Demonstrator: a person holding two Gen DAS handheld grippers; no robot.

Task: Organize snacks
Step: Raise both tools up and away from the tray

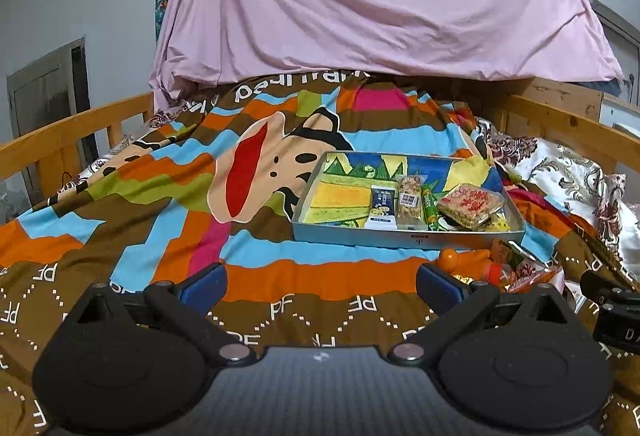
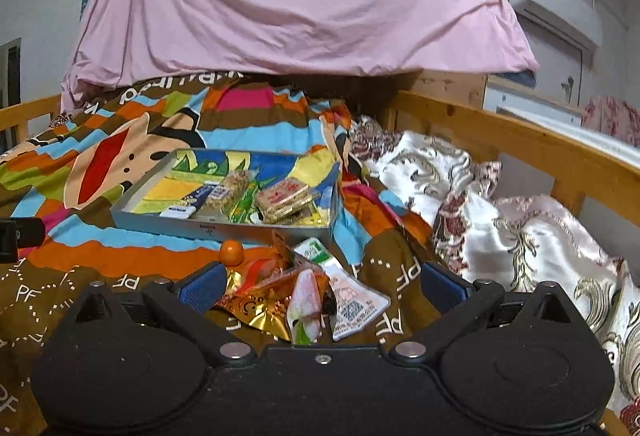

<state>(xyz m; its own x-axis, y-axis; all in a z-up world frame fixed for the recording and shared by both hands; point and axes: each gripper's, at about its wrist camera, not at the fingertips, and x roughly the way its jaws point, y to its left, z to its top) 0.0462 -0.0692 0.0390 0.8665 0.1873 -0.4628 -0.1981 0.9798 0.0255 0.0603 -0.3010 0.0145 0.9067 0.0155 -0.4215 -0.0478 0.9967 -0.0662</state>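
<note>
**Snack packets loose on the bedspread — handling assessment**

Snack packets lie in a loose heap on the patterned bedspread, just in front of the metal tray and between the spread fingers of the right gripper. The heap includes a gold foil wrapper, a white sachet with a printed code and a green-and-white packet. A small orange sits beside the tray's near wall.

The tray already holds a blue-and-white bar, a grain bar, a green stick packet and a clear-wrapped cracker pack, laid side by side.

Both grippers are empty with jaws wide apart. The left gripper hovers over bare bedspread, with the tray ahead and to its right.

Judgement: the packets look light, thin and crinkly; film and foil are likely slippery and will slide on the soft cloth. Contents may crush — a light pinch is advised. Best hold appears to be a raised sealed edge or corner, not the flat middle. The orange is round and firm, likely to roll; take it across its widest part.
</note>
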